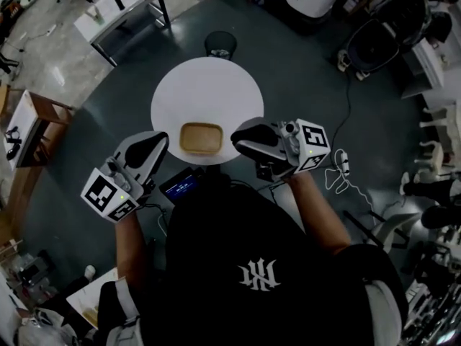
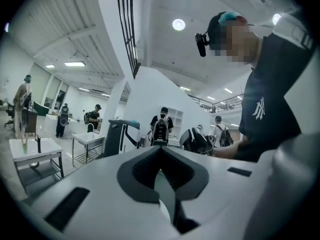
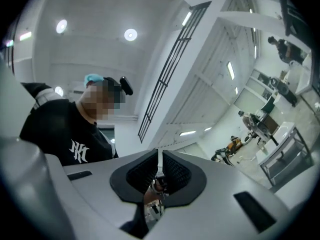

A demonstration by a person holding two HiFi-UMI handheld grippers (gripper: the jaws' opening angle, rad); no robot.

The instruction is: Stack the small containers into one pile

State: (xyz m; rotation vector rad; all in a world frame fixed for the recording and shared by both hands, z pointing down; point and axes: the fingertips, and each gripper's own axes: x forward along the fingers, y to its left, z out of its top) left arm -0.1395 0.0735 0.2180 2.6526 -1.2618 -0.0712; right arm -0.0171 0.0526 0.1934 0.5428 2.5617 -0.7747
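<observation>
In the head view a tan, shallow container pile (image 1: 201,138) sits at the near edge of the round white table (image 1: 205,85); I cannot tell how many containers are in it. Both grippers are held up high, near the person's chest, away from the pile. My left gripper (image 1: 160,144) hangs left of the pile; in its own view the left gripper (image 2: 160,151) is shut with nothing between the pads. My right gripper (image 1: 238,137) hangs right of the pile; in its own view the right gripper (image 3: 159,156) shows a thin slit between empty pads. Neither gripper view shows the table.
A black bin (image 1: 220,43) stands beyond the table. A white bench (image 1: 122,6) is at the far left and a wooden shelf (image 1: 36,121) at the left. A white cable (image 1: 342,171) lies on the floor to the right. Several people (image 2: 161,126) stand far off.
</observation>
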